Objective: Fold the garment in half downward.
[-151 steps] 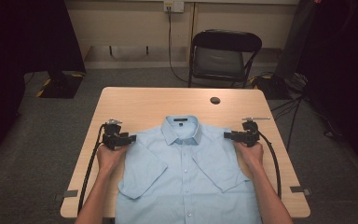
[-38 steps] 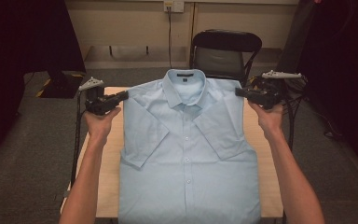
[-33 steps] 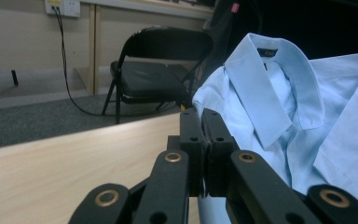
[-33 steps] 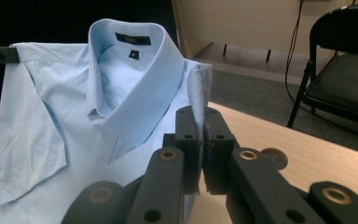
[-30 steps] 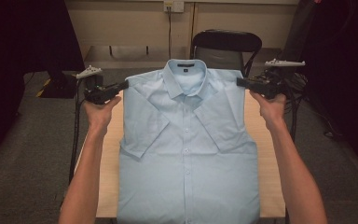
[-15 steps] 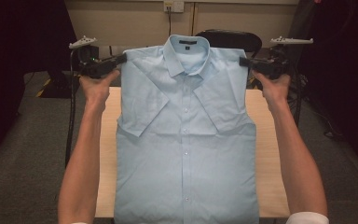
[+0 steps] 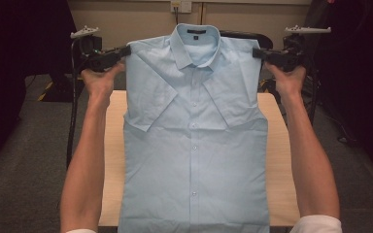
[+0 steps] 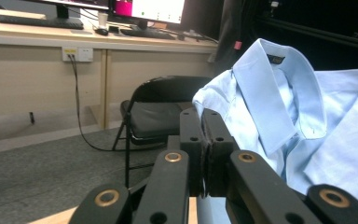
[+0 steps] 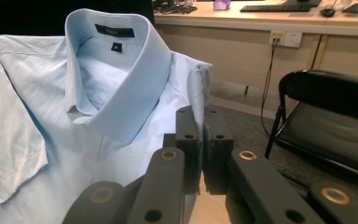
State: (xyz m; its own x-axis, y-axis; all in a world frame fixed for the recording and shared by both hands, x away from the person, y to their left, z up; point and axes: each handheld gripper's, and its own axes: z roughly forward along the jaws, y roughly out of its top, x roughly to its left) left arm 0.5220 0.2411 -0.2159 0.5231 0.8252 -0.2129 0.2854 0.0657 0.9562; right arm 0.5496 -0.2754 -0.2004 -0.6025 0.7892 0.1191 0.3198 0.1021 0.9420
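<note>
Pale-blue short-sleeved button shirt [image 7: 194, 145] hangs front-out above the wooden counter [image 7: 279, 160], each shoulder pinched by the left gripper [image 7: 124, 51] and right gripper [image 7: 256, 52] fingers, spreading it flat, likely for folding.

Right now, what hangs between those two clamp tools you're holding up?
In the high view, a light blue shirt spans between the left gripper and right gripper, each clamping a shoulder.

My light blue short-sleeved shirt [image 7: 194, 145] hangs upright by its shoulders, front facing me, buttoned, collar at twelve o'clock, hem dropping toward six across the table. Both short sleeves lie folded inward over the chest, pointing toward the placket.
</note>
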